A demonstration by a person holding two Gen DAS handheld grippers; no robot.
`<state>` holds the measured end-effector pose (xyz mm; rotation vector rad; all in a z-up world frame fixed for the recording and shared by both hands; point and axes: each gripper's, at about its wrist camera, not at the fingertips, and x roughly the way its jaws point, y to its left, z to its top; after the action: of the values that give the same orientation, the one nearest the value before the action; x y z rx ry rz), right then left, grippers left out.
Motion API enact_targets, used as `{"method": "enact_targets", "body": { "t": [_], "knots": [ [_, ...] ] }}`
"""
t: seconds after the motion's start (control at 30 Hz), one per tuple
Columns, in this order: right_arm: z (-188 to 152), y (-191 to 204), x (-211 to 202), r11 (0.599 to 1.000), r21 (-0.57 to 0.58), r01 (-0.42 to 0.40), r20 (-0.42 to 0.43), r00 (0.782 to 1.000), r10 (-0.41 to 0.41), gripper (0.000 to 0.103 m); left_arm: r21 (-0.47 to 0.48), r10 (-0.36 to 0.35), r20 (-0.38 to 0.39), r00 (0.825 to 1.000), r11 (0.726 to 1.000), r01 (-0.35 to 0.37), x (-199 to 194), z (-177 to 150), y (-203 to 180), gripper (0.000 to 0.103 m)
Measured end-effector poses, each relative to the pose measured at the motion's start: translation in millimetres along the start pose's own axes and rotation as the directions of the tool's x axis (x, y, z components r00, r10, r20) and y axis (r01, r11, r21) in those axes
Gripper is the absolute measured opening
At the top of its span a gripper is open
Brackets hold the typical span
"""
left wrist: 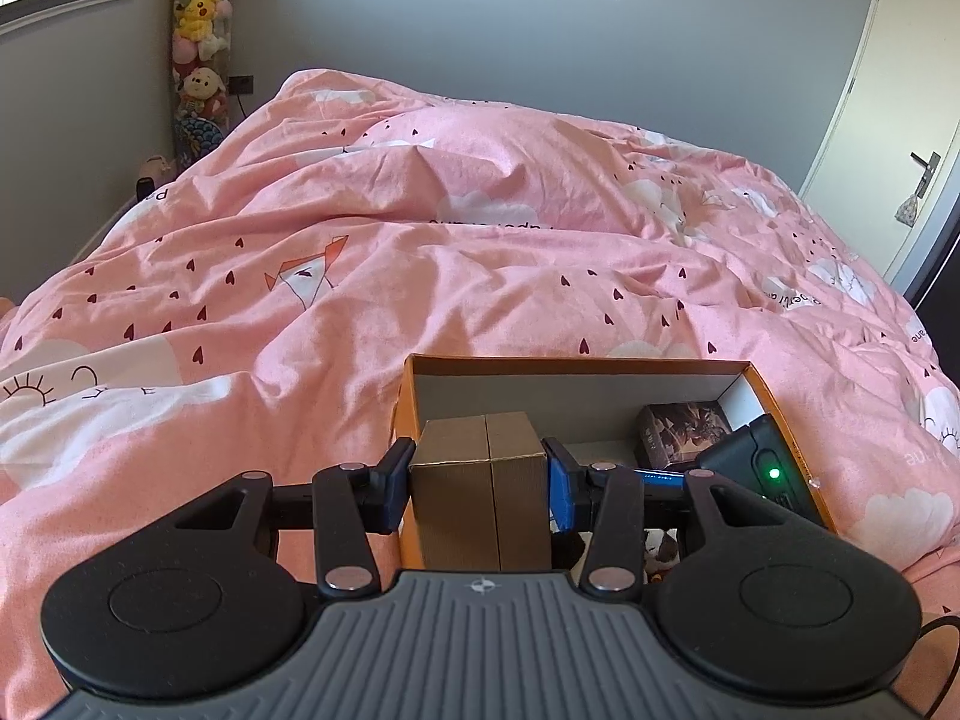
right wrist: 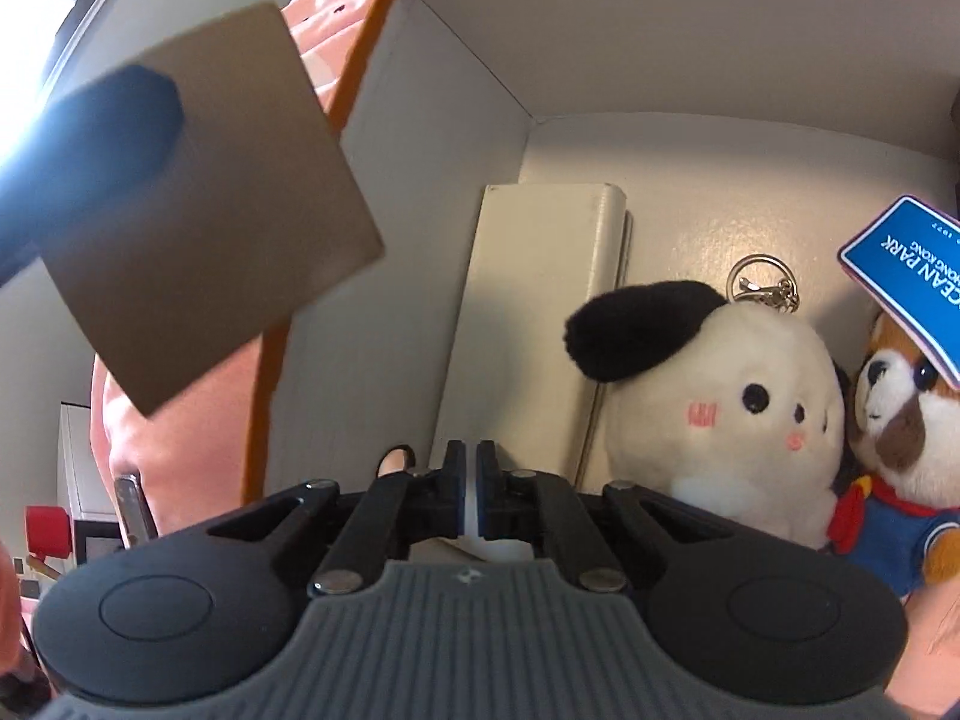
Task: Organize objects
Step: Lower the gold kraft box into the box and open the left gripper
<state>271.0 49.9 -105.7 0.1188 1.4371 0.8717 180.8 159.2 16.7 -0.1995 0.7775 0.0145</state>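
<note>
Left hand-held gripper [left wrist: 479, 474]: clamped on a brown carton [left wrist: 480, 486], one blue pad on each side of it.
Right hand-held gripper [right wrist: 471, 495]: fingers drawn nearly together on something thin and white; what it is cannot be told.
Brown carton: upright, held at the near left corner of the orange box [left wrist: 414, 366], over its left wall; in the right wrist view it shows as a tilted brown face at the upper left, the left gripper's dark pad against it.
Orange box: open, white inside, resting on the pink duvet [left wrist: 420, 228] at the near edge of the bed.
Dark printed box [left wrist: 684, 429]: inside the orange box, in its far right corner.
Black device [left wrist: 762, 468]: green light lit, along the right wall of the orange box.
White dog plush [right wrist: 720, 402]: black ear, metal keyring at its top, lying on the floor of the orange box.
Brown-and-white plush [right wrist: 900, 438]: blue outfit, touching the dog plush on its right.
Blue tag [right wrist: 906, 294]: reads "OCEAN PARK", over the brown-and-white plush.
Cream flat case [right wrist: 540, 312]: on the box floor, just left of the dog plush.
Room: plush stack [left wrist: 201, 30] in the far left corner, white door [left wrist: 888, 120] at right.
</note>
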Motion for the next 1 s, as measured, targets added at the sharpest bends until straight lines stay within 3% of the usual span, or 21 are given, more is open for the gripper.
{"method": "enact_targets", "body": {
  "t": [0.13, 0.37, 0.43, 0.53, 0.63, 0.8, 1.0],
  "knots": [
    [-3.4, 4.0, -24.4, 0.998, -0.057, 0.011, 0.055, 0.998, -0.008, 0.007, 0.034, -0.02, -0.01, 1.0, 0.999, 0.021, 6.5, 0.2, -6.9, 0.051],
    [-3.3, 18.1, -72.3, 0.954, -0.231, 0.19, 0.198, 0.969, -0.145, 0.008, 0.129, -0.043, -0.069, 0.997, 0.99, 0.052, 29.6, 6.8, -22.2, 0.051],
    [-1.8, 18.1, -77.4, 0.934, -0.267, 0.238, 0.229, 0.957, -0.179, 0.013, 0.142, -0.034, -0.092, 0.995, 0.989, 0.047, 36.9, 8.5, -24.0, 0.051],
    [1.6, 16.8, -80.6, 0.912, -0.306, 0.273, 0.252, 0.947, -0.199, 0.03, 0.162, -0.01, -0.12, 0.993, 0.986, 0.03, 47.6, 10.4, -27.6, 0.051],
    [5.6, 8.2, -82.1, 0.906, -0.312, 0.286, 0.251, 0.945, -0.212, 0.031, 0.224, 0.018, -0.122, 0.992, 0.974, 0.01, 57.4, 9.0, -34.7, 0.05],
    [12.2, 1.7, -80.1, 0.9, -0.305, 0.313, 0.256, 0.937, -0.239, 0.031, 0.359, 0.007, -0.154, 0.988, 0.932, 0.049, 81.5, 8.1, -44.4, 0.05],
    [20.2, -8.7, -78.1, 0.886, -0.298, 0.356, 0.27, 0.921, -0.28, 0.031, 0.53, -0.028, -0.218, 0.976, 0.836, 0.142, 106.5, 8.0, -56.3, 0.051]
  ]
}}
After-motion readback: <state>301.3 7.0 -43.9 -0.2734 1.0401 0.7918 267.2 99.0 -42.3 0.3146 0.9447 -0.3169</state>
